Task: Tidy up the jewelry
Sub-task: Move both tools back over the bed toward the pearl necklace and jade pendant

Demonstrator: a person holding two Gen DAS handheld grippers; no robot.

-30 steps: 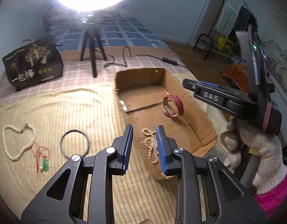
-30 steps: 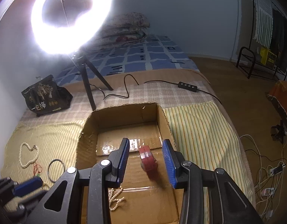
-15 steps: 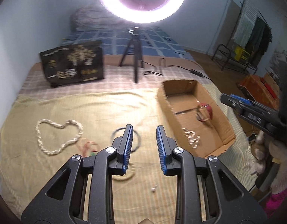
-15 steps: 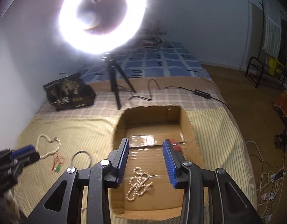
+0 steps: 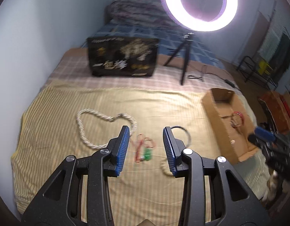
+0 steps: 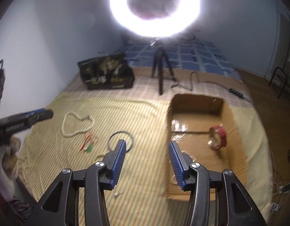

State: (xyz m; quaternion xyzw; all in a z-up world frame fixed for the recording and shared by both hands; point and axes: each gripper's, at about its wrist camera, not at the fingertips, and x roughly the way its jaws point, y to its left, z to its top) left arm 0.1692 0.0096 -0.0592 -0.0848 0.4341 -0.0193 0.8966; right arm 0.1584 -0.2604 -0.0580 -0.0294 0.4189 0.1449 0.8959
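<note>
Jewelry: loose pieces lie on the striped yellow cloth; a red bangle already sits in the cardboard box.
Left gripper: jaws opening, nothing between the pads; it hangs above the cloth, angled down at the loose pieces.
Right gripper: jaws opening, empty; it straddles the box's near-left wall, one finger over cloth, one over box.
Directly ahead of left gripper: red cord with green pendant, framed between the fingers, long axis running roughly away from the camera. Judged the next pick, hence the widening.
Just right: dark hoop, flat, partly hidden by the right finger.
Left and beyond: white bead necklace, an open loop lying flat, wider side to side.
Near right fingertip: a pale strand, mostly hidden.
Box: open top, long axis running away from the viewer, placed beside the pieces as the collecting bin.
Background: ring light on tripod, black bag.
</note>
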